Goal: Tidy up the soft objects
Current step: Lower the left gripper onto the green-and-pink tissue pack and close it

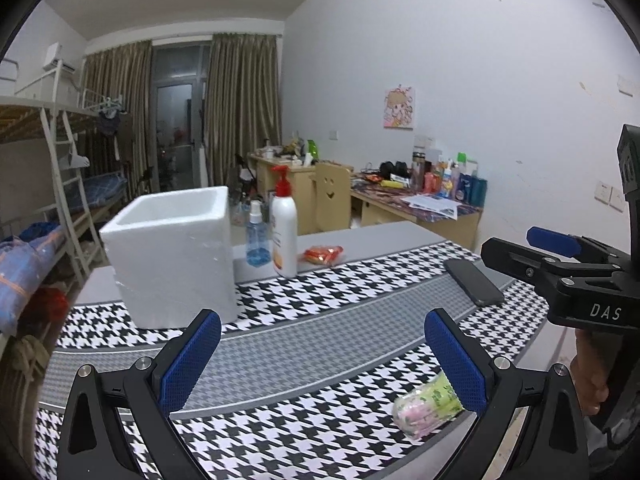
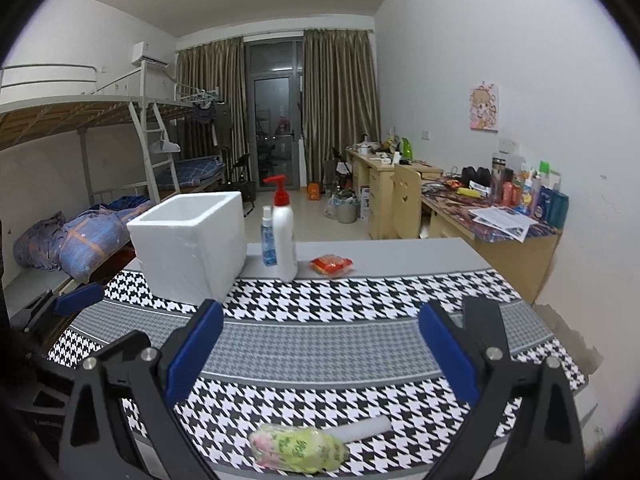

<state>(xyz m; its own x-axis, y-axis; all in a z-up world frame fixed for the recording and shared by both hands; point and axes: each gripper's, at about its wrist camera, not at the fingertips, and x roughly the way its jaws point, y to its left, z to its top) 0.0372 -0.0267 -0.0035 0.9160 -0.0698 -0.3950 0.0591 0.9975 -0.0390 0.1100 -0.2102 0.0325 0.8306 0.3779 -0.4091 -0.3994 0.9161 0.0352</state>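
Left gripper (image 1: 322, 354): jaws spread apart, empty, above the houndstooth cloth (image 1: 304, 344).
Right gripper (image 2: 320, 350): jaws spread apart, empty.
Soft green-and-pink packet (image 2: 298, 450): on the cloth's near edge, between and below the right gripper's fingers.
Red packet (image 2: 331, 265): far side, right of the lotion bottle (image 2: 285, 236).
Foam box (image 2: 190, 244): far left, open top.

Left tool (image 1: 322, 350) jaws wide apart, empty, over houndstooth-covered bench (image 1: 280, 360). Green-pink soft packet (image 1: 426, 406) beside its right finger. White foam box (image 1: 172, 256) ahead; lotion bottle (image 1: 285, 232), spray bottle (image 1: 256, 240), red packet (image 1: 323, 255) behind. Phone (image 1: 472, 282) right, near right tool (image 1: 560, 260).
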